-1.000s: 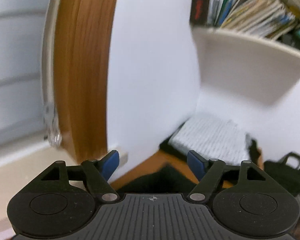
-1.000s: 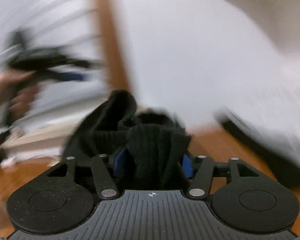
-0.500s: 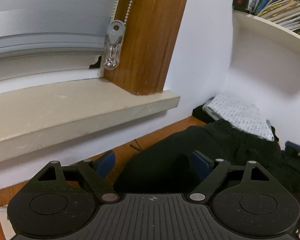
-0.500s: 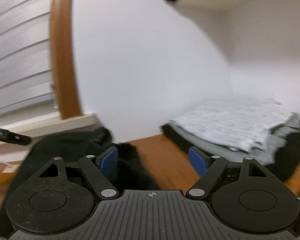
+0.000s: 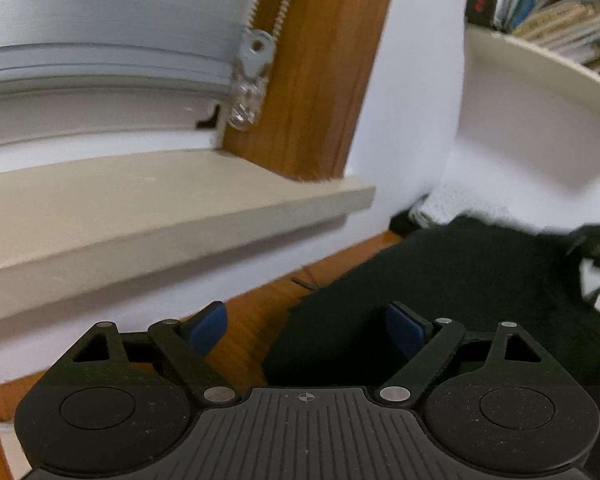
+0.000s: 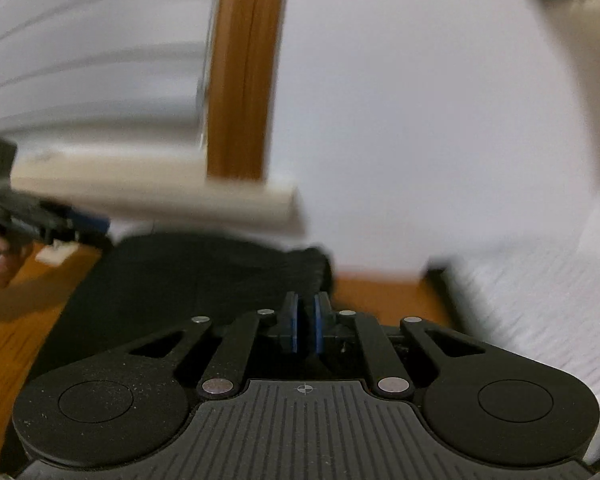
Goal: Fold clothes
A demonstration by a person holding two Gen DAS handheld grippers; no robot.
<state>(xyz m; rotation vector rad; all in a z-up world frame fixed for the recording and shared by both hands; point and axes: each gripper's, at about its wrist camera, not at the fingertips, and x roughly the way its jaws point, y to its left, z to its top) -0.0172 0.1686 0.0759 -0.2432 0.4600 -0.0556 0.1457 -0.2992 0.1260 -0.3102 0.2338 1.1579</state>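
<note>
Item: black knitted garment [image 5: 452, 292], laid out on the wooden floor [image 5: 252, 320] below the window sill [image 5: 180, 208], with a folded white textured cloth [image 6: 540, 300] just beside it towards the corner wall.

Material: a soft, thick knit is indicated; it is judged limp, light to moderate in weight, not fragile and not slippery. Sagging and stretching are to be expected when it is lifted by one point only.

Grasp points: the near hem or edge [image 5: 296, 312] is judged the best hold, since a single layer can be pinched there. A second hold is recommended at the bunched end [image 6: 312, 264] near the wall. Pinches in the middle of the cloth are to be avoided, as several layers would be gathered.

Left gripper [image 5: 306, 324]: jaws held wide apart, nothing clamped; it is poised low over the garment's near edge, with floor under one pad and cloth under the other.

Right gripper [image 6: 305, 320]: blue pads brought together, no cloth seen between them; the garment lies beyond its tips. The view is blurred.

Risk: an uneven fold is likely if the two holds are not level.
</note>
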